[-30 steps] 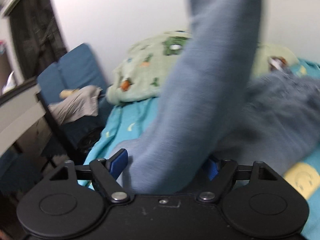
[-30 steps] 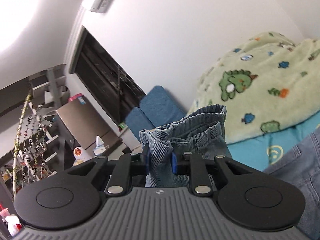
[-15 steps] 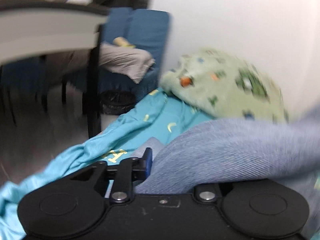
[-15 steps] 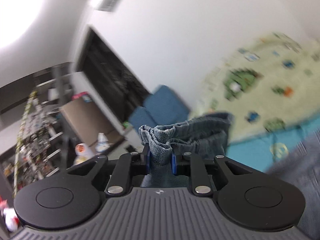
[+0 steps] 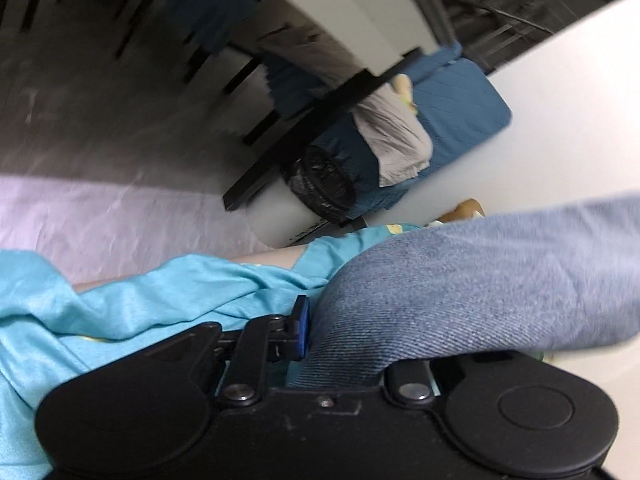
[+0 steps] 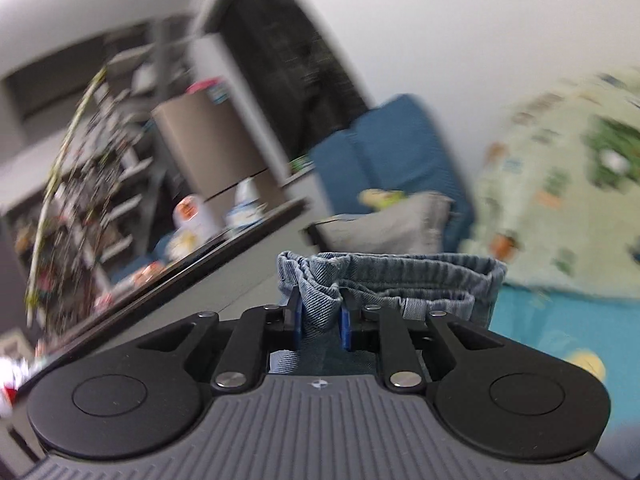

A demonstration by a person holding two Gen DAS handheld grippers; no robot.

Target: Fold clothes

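in the left wrist view the left gripper (image 5: 344,332) had just closed its jaws onto a fold of the blue denim trousers (image 5: 460,292), the cloth pinched between them and draping off to the right above the rumpled turquoise bedsheet (image 5: 132,300); a blue chair (image 5: 460,112) with a grey garment (image 5: 392,140) on it stood beyond a black bin (image 5: 324,180). in the right wrist view the right gripper (image 6: 320,320) was clamped on the gathered waistband of the trousers (image 6: 400,276), held up in front of the sheet (image 6: 540,320) and the green dinosaur blanket (image 6: 560,180), the background blurred.
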